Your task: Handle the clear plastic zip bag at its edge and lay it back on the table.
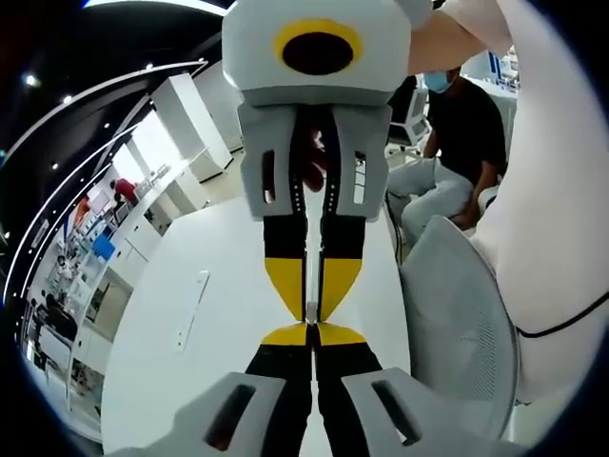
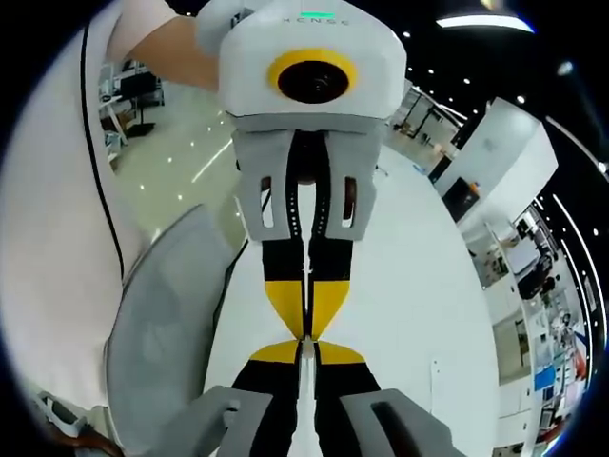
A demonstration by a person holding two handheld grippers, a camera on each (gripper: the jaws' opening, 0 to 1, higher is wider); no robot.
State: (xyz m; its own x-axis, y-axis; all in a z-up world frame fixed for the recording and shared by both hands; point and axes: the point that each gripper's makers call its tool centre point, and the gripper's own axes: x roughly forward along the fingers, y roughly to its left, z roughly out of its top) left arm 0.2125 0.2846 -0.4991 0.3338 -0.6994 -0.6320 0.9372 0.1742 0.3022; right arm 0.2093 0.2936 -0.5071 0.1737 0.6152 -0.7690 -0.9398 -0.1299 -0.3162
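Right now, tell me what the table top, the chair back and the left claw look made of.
Table top: smooth white with a faint sheen, probably laminate. Chair back: grey mesh with a fine weave showing, likely fabric or plastic. Left claw: matt black with yellow tips, seemingly hard plastic, possibly rubber; pale grey moulded shell behind.

Two grippers tip to tip above the table

Over the table (image 1: 238, 314), the left gripper (image 1: 312, 335) meets the right gripper (image 1: 312, 309) tip to tip; a mesh chair (image 1: 457, 314) stands beside the table's edge.
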